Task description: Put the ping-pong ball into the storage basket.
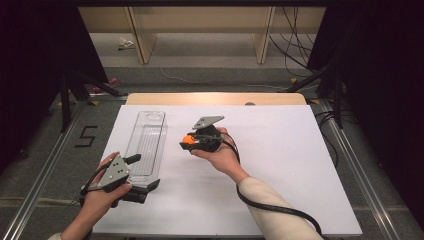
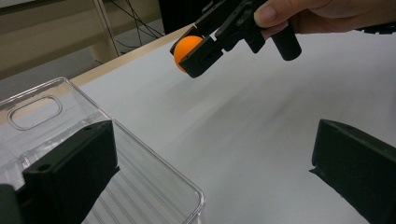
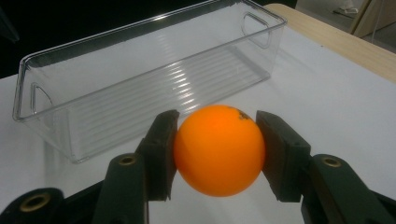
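High view: the right hand-held gripper (image 1: 189,141) holds the orange ball (image 1: 188,139) above the counter (image 1: 280,165), just beside the clear bin (image 1: 146,145). Left gripper view: the left hand-held gripper (image 2: 210,163) gapes wide at the bin's near end. Right gripper view: ball pinched between both pads, bin empty, so the drop remains.

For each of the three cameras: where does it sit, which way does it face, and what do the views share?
High view: above the near edge, facing forward and down on the table; both forearms, hands, grippers.
Left gripper view: on the left gripper, facing across the table; its open jaws, the right gripper.
Right gripper view: along its jaws toward the clear bin.
Shared: orange ball, bin.
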Demonstrator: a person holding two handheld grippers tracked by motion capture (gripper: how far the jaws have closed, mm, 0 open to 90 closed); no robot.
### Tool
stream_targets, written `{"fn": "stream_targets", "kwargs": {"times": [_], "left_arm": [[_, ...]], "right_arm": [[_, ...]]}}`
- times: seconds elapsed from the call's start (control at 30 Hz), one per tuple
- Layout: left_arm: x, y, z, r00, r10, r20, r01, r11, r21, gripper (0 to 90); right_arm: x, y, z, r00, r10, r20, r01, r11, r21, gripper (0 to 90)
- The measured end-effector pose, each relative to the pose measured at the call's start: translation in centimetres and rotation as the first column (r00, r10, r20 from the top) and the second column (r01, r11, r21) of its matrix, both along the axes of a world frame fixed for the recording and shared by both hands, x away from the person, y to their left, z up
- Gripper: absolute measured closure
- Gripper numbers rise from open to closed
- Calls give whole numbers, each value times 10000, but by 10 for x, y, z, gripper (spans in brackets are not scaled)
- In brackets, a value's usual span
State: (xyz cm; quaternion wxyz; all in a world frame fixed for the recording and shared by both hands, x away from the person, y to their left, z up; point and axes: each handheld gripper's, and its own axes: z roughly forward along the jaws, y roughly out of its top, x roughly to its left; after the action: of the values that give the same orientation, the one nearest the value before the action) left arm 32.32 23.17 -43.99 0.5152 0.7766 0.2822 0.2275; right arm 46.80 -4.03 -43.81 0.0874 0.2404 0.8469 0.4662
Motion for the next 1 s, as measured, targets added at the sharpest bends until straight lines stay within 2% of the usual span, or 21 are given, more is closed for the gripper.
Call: {"fn": "stream_targets", "kwargs": {"times": [0.2, 1.0], "left_arm": [[0, 0, 0, 10000, 0, -1, 0, 10000, -10, 0], [0, 0, 0, 10000, 0, -12, 0, 10000, 14, 0]], "right_arm": [[1, 1, 1, 9999, -51, -115, 51, 10000, 50, 516], [7, 14, 3, 10000, -65, -51, 66, 9999, 76, 515]]}}
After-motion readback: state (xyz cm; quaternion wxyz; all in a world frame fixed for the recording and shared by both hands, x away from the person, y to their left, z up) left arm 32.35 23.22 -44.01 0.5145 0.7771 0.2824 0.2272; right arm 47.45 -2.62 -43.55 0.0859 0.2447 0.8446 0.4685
